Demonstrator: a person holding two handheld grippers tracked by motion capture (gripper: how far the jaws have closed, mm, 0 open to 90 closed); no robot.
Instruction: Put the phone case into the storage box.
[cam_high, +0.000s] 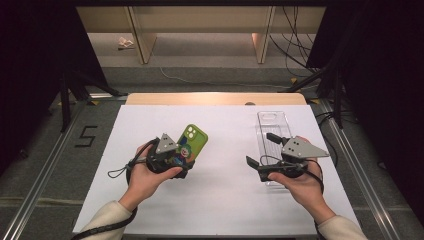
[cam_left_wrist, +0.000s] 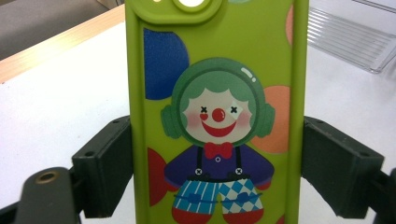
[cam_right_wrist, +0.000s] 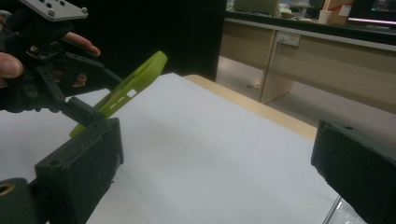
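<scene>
Phone case (cam_high: 191, 145) in green with a clown print is sitting clamped by its long edges in the left gripper (cam_high: 172, 159), lifted and tilting off the white table (cam_high: 220, 200). Right gripper (cam_high: 267, 150) is hanging wide open and empty over the near end of the clear case (cam_high: 273, 131), which is lying flat. Picking up looks done; bringing the two cases together seems left

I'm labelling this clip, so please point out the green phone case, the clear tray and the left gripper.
green phone case (cam_left_wrist: 217, 116), left gripper view, on the clown's face.
clear tray (cam_high: 272, 124), high view, on its far end.
left gripper (cam_high: 186, 156), high view, midway between its jaws, which clamp the case.
</scene>
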